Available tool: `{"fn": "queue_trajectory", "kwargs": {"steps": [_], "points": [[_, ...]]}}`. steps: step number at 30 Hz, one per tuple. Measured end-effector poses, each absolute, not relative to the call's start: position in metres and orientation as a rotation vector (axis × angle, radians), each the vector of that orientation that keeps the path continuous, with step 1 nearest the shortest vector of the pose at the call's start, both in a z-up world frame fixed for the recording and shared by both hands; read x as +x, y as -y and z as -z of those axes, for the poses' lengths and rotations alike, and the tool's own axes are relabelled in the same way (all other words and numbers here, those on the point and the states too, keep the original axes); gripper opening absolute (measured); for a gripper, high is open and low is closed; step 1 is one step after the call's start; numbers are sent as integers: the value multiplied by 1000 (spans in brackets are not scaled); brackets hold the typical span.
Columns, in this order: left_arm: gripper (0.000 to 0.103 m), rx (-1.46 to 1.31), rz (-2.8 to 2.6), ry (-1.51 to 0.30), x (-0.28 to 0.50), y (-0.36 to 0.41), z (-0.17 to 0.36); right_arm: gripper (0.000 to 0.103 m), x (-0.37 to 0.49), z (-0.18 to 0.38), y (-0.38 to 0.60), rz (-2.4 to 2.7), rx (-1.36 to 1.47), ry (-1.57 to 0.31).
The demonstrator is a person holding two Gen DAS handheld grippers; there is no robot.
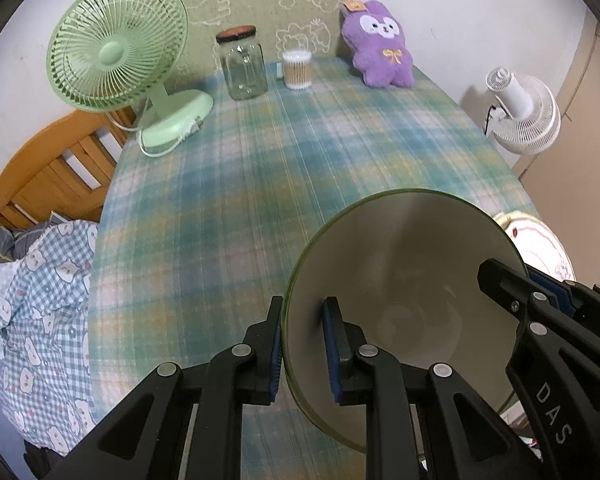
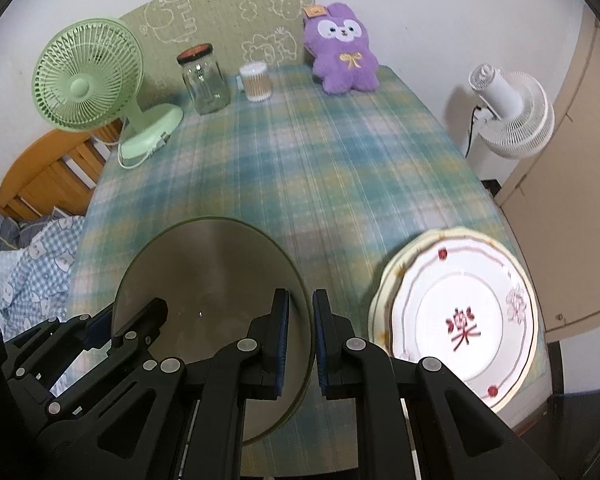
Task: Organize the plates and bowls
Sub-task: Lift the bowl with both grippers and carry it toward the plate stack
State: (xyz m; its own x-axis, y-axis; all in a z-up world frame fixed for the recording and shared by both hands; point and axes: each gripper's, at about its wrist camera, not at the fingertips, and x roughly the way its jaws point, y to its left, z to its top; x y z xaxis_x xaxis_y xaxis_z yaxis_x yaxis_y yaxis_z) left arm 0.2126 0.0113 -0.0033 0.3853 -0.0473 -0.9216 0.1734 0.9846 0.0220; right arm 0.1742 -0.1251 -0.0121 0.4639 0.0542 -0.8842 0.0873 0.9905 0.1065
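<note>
A pale bowl with a green rim (image 1: 404, 256) is held between both grippers above the plaid tablecloth. My left gripper (image 1: 305, 346) is shut on its left rim, one finger inside, one outside. My right gripper (image 2: 300, 342) is shut on the bowl's right rim (image 2: 208, 264); it also shows in the left wrist view (image 1: 516, 292). White plates with red flowers and a red character (image 2: 460, 320) are stacked at the table's near right corner; their edge shows in the left wrist view (image 1: 540, 240).
At the back of the table (image 2: 320, 168) stand a green desk fan (image 2: 88, 80), a glass jar (image 2: 204, 80), a cotton swab cup (image 2: 256, 82) and a purple plush (image 2: 344, 56). A white floor fan (image 2: 508, 116) stands right. A wooden bed frame (image 1: 52, 168) with bedding lies left.
</note>
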Motion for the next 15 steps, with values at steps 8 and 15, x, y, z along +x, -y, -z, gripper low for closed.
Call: {"fn": "queue_trajectory", "kwargs": {"steps": [8,15], "points": [[16,128,140,-1192,205,-8,18,15,165,30,127,34,157,-1124],[16,156,115,-1165,202,-9,20,15,166,39,127,24,161,-1140]]}}
